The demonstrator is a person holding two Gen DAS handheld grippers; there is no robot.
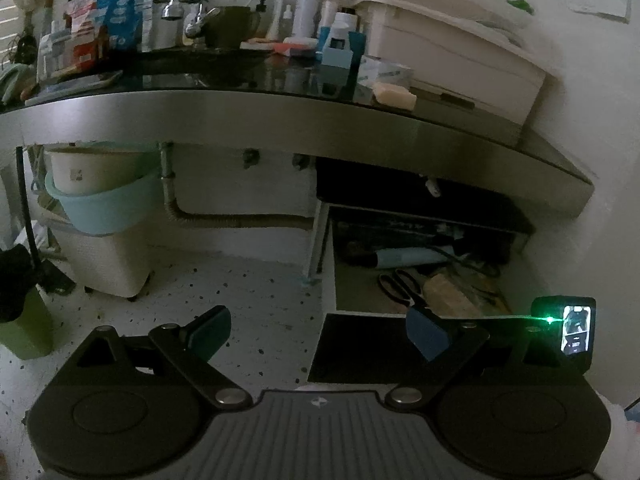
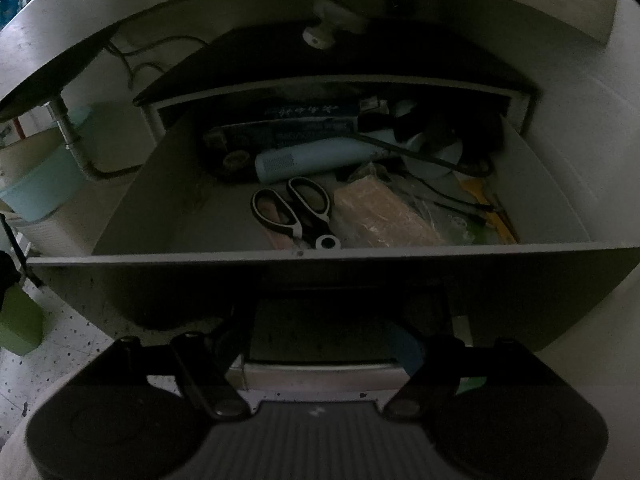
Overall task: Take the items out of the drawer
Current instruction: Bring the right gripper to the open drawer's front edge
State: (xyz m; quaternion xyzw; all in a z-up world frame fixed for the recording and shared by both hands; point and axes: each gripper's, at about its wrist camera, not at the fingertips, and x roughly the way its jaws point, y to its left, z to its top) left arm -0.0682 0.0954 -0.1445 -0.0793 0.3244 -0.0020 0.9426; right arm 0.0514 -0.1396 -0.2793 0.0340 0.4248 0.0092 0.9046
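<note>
The drawer (image 2: 336, 258) under the counter stands pulled out. In it lie black-and-white scissors (image 2: 298, 210), a light blue cylinder (image 2: 316, 158), a tan wrapped packet (image 2: 384, 216) and dark boxes at the back. My right gripper (image 2: 324, 344) is open, low in front of the drawer's front panel, fingers in shadow. My left gripper (image 1: 320, 330) is open and empty over the speckled floor, left of the drawer (image 1: 404, 312). The scissors (image 1: 400, 286) and packet (image 1: 448, 292) show there too. The right gripper's camera (image 1: 568, 330) shows at the right edge.
A dark counter (image 1: 280, 120) holds bottles, a faucet and soap. Under it are a pale blue basin (image 1: 100, 208) on a white bin, a drain hose (image 1: 224, 220), and a green container (image 1: 24, 328) on the floor. Cables lie in the drawer's right side.
</note>
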